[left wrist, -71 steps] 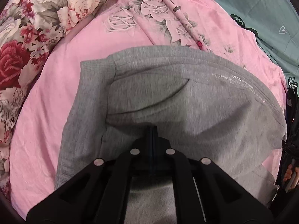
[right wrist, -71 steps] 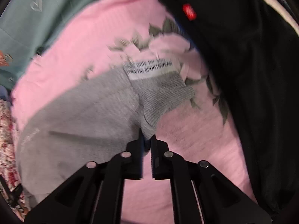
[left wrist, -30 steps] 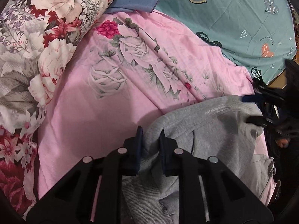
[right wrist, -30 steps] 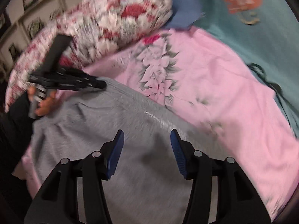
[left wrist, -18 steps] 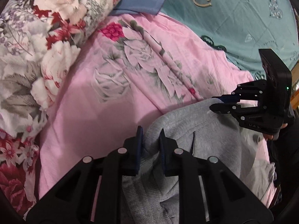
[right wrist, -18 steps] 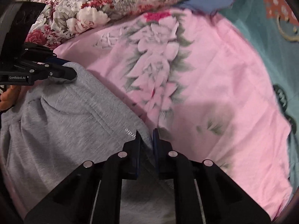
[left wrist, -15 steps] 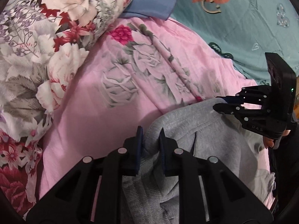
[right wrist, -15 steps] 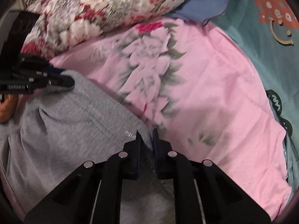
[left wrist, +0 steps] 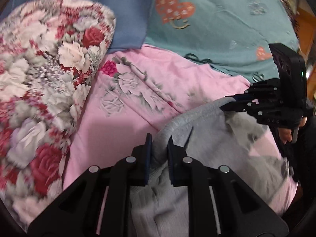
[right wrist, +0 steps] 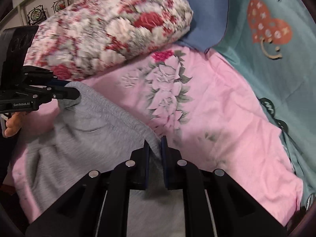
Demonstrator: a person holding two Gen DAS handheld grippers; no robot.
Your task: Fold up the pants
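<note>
Item: grey pants — held up over the pink floral sheet of the bed, the upper edge stretched between my two tools, the rest hanging and bunching below them.

Left tool: pinching one end of that upper edge, grey fabric packed between its blue-lined fingers. In the right wrist view I see it at the far left, tips buried in the cloth.

Right tool: pressed together on the other end of the same edge, fabric caught between the pads. In the left wrist view it sits at the right, tip on the grey cloth, a bare hand behind it.

Surroundings: red-and-white floral quilt, rolled, lying along the far side of the sheet; blue pillow just behind it; teal blanket with an orange heart print, overlapping the sheet's right side. Both views are somewhat blurred.
</note>
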